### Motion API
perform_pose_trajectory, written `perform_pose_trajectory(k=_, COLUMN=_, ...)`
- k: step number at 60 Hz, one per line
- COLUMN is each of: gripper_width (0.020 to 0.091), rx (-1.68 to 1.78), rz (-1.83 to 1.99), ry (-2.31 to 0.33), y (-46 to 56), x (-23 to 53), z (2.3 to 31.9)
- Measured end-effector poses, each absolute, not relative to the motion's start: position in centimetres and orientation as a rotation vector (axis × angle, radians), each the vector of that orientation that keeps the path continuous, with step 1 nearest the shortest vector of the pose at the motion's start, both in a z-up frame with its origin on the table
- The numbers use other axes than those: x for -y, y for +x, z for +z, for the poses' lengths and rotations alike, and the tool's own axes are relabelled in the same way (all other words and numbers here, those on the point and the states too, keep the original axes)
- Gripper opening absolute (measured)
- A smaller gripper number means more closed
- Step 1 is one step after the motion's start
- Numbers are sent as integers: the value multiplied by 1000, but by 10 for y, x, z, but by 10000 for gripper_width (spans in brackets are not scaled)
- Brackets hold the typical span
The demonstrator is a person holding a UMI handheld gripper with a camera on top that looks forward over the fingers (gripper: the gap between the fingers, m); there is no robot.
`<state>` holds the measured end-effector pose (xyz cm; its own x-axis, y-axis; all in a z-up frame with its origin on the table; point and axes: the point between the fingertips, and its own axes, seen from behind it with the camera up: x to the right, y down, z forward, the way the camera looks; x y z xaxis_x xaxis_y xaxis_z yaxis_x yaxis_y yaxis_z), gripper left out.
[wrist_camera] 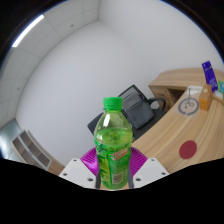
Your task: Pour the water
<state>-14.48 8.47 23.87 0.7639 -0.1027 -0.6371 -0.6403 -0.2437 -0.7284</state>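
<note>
A green plastic bottle (pixel 112 143) with a green cap and a red and green label stands upright between my fingers. My gripper (pixel 112 172) is shut on the bottle, its purple pads (pixel 88 162) pressed against the label on both sides. The bottle is lifted well above the wooden table (pixel 170 90) beyond it. A glass (pixel 189 101) stands on that table at the right.
A purple bottle (pixel 209 76) and an orange drink (pixel 205 99) stand on the table's far right. A round red coaster (pixel 188 149) lies nearer on a pale surface. A black office chair (pixel 137 108) sits behind the bottle. White walls rise beyond.
</note>
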Motion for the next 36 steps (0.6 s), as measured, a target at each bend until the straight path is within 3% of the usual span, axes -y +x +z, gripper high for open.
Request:
perform_pose_trajectory(k=6, gripper_width=370, rx=-353, rz=275, ry=-1764, y=-100, x=-84, z=264)
perform_pose_trajectory(k=15, gripper_width=369, rx=-189, rz=-5, ry=-1736, y=-37, x=-86, z=255)
perform_pose_trajectory(k=36, gripper_width=385, rx=-128, rz=-89, ry=-1799, y=38, x=-107, z=120)
